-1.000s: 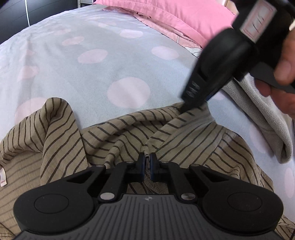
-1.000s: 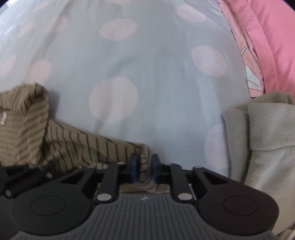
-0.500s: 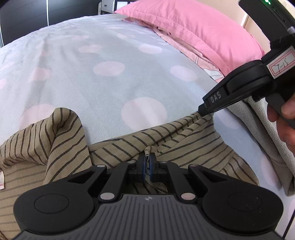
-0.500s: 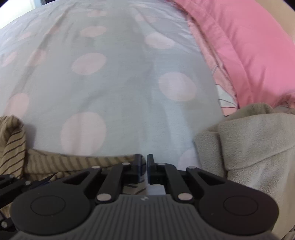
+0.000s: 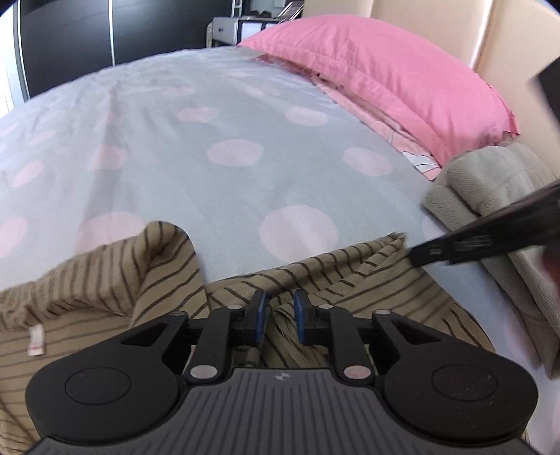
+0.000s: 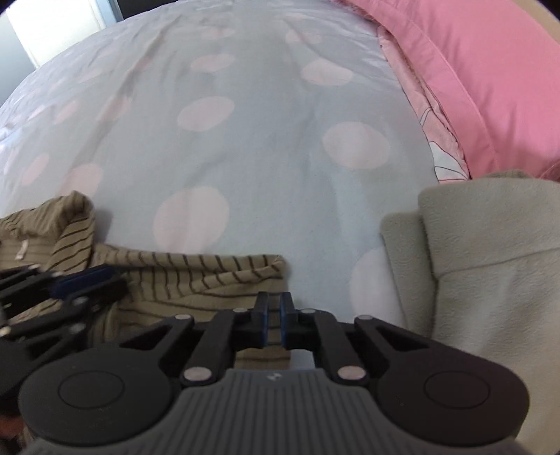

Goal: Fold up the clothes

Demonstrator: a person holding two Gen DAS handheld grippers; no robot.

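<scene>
On the bed's pale blue sheet (image 5: 227,115) with its pink dots lies the tan striped garment (image 5: 350,276), rumpled along the near edge, one folded flap standing up at the left and a small white label showing beside it. Over the garment's middle hover the left tongs (image 5: 278,320), their blue-padded fingers parted by a modest gap with a ridge of striped cloth lying between and below them, though nothing is pinched. Farther right, the right tongs (image 6: 274,323) sit at the garment's right corner with their fingers drawn almost together, only a thin slit between the pads; whether cloth is caught in that slit cannot be told. From the left wrist view their tip meets the raised corner of the fabric. Just beside that corner rests a folded grey fleece (image 6: 490,280), and beyond it a pink pillow (image 5: 385,77) against the cream headboard (image 5: 437,24).
</scene>
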